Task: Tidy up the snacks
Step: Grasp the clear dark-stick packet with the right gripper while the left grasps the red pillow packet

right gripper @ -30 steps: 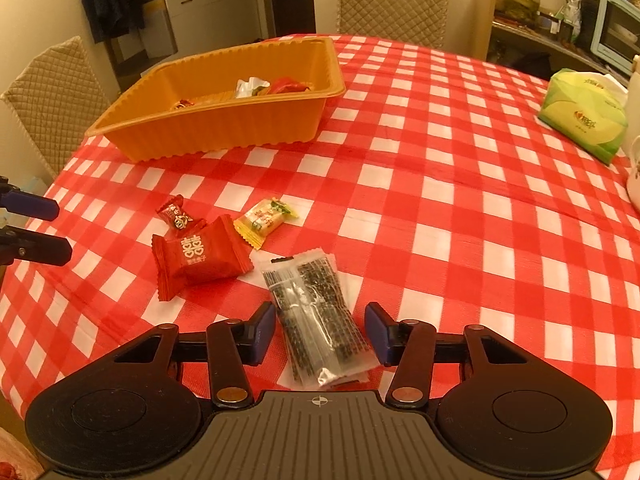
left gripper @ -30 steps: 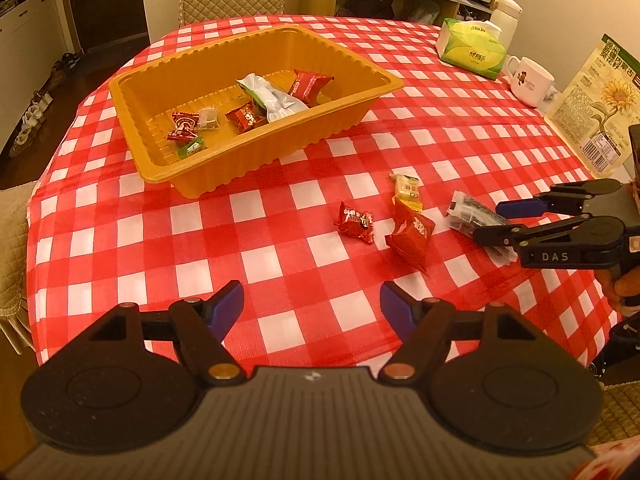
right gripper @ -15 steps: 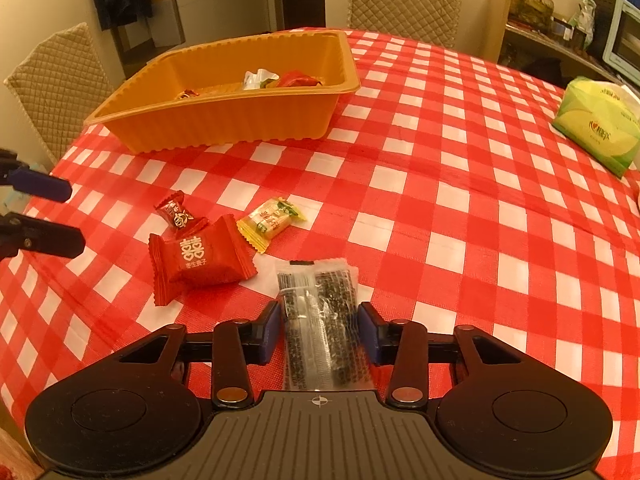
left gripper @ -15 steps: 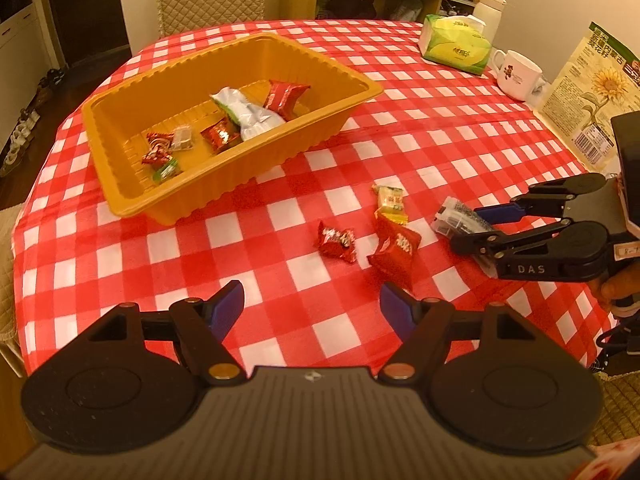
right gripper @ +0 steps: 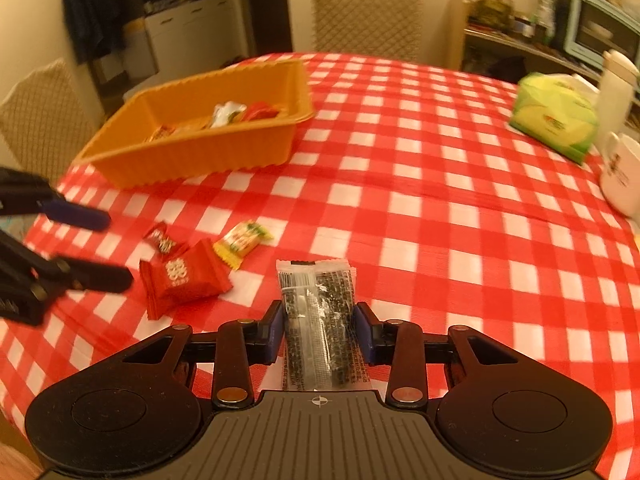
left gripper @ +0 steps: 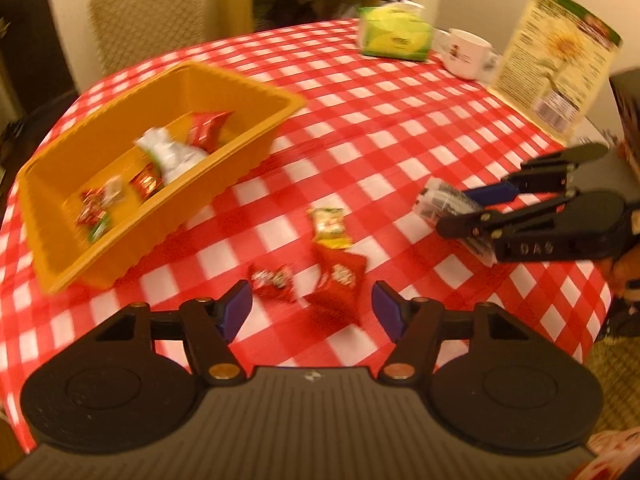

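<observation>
Careful: your right tool (right gripper: 318, 330) is closing on the clear black-speckled packet (right gripper: 316, 312), well short of the orange tray (right gripper: 192, 152), and your half-open, empty left tool (left gripper: 312, 310) is closing over two red candies (left gripper: 338, 280) and may pinch both.

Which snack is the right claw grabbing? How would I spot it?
Find the orange tray on the checkered table, then come nearer, right of the loose candies. There the right claw is closing around a see-through packet of black bits, the only one neither red nor yellow.
</observation>
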`<state>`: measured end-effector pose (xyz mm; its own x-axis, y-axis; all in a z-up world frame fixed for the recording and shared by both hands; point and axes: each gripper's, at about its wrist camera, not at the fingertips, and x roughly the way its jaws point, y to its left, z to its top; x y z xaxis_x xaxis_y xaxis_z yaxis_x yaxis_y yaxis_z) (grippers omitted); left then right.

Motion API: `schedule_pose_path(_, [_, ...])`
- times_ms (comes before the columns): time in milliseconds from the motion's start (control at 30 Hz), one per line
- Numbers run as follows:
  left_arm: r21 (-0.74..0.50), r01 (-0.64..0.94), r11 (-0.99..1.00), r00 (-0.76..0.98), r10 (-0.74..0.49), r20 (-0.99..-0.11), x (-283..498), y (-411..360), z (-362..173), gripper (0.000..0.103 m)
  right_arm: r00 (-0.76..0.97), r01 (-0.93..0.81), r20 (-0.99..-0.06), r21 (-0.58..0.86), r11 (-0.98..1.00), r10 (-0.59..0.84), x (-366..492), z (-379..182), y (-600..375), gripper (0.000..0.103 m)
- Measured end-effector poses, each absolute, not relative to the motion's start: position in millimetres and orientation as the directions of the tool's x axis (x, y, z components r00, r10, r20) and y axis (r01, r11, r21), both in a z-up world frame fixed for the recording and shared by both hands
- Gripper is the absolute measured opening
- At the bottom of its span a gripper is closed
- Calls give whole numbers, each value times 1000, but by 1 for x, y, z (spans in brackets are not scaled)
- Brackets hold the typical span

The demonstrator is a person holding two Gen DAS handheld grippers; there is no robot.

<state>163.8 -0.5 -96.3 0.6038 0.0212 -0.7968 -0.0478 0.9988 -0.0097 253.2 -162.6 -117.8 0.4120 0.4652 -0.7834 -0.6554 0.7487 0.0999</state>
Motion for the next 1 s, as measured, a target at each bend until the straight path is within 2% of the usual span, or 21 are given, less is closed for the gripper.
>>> schedule_pose_path(233, [37, 58, 998, 575, -3, -818, 188, -18, -110, 57, 426, -569, -779, 166, 805, 461, 256, -107, -192, 38])
schedule_pose_path(300, [42, 70, 997, 560, -4, -828, 195, -20, -114, 50, 435, -552, -777, 170, 817, 456, 254, -104, -200, 38])
schedule_pose_path(433, [43, 78, 996, 538, -6, -843, 206, -20, -122, 45, 453, -520, -773, 176, 836, 445, 251, -99, -212, 38])
schedule_pose_path(600, [46, 79, 996, 514, -1, -858, 214, -21, -130, 32, 472, -489, -770, 178, 854, 431, 246, -95, -223, 38])
schedule_pose_path(1000, [31, 60, 998, 521, -5, -854, 208, -22, -128, 22, 484, -474, -764, 179, 862, 425, 243, -90, -234, 38])
